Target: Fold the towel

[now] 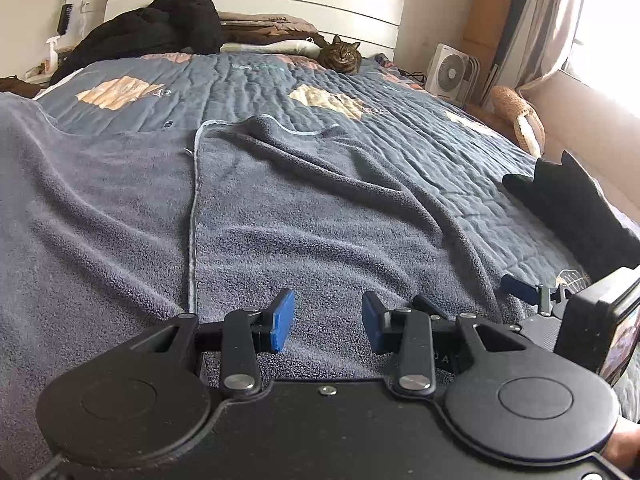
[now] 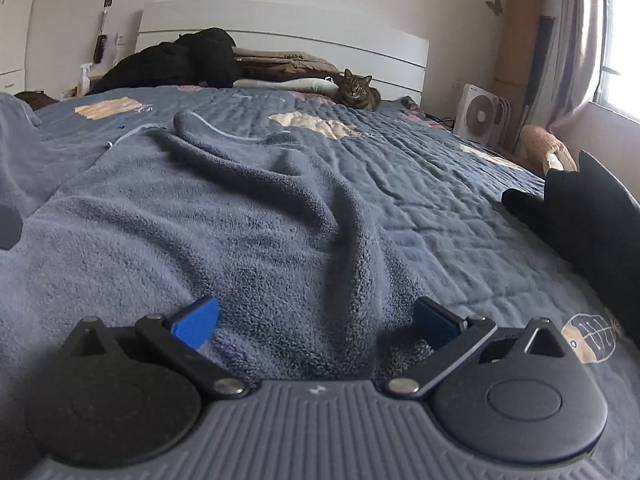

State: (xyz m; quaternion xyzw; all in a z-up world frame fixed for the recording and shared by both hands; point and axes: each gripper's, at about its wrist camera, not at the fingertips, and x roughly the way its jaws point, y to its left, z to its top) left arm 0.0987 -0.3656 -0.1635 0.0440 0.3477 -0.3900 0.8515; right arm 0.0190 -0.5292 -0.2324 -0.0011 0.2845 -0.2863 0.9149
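Observation:
A grey-blue fleece towel point(image 1: 280, 208) lies spread and wrinkled on the bed, with a light hem point(image 1: 194, 200) running away from me where one layer lies over another. My left gripper point(image 1: 328, 320) hovers low over the towel's near part, its blue pads point(image 1: 284, 320) apart with nothing between them. To its right, one blue finger of my right gripper point(image 1: 518, 284) shows by the towel's right edge. In the right wrist view the right gripper point(image 2: 316, 320) stands wide open just above a raised fold of the towel point(image 2: 280, 220), its pads point(image 2: 198, 322) not pressing on the cloth.
A tabby cat point(image 1: 342, 56) lies by the white headboard. A black cat point(image 1: 568, 200) sits at the bed's right edge, close to the right gripper. Dark clothes point(image 1: 160, 28) are piled at the head. The quilt point(image 1: 440, 152) shows right of the towel. A fan point(image 1: 448, 70) stands beside the bed.

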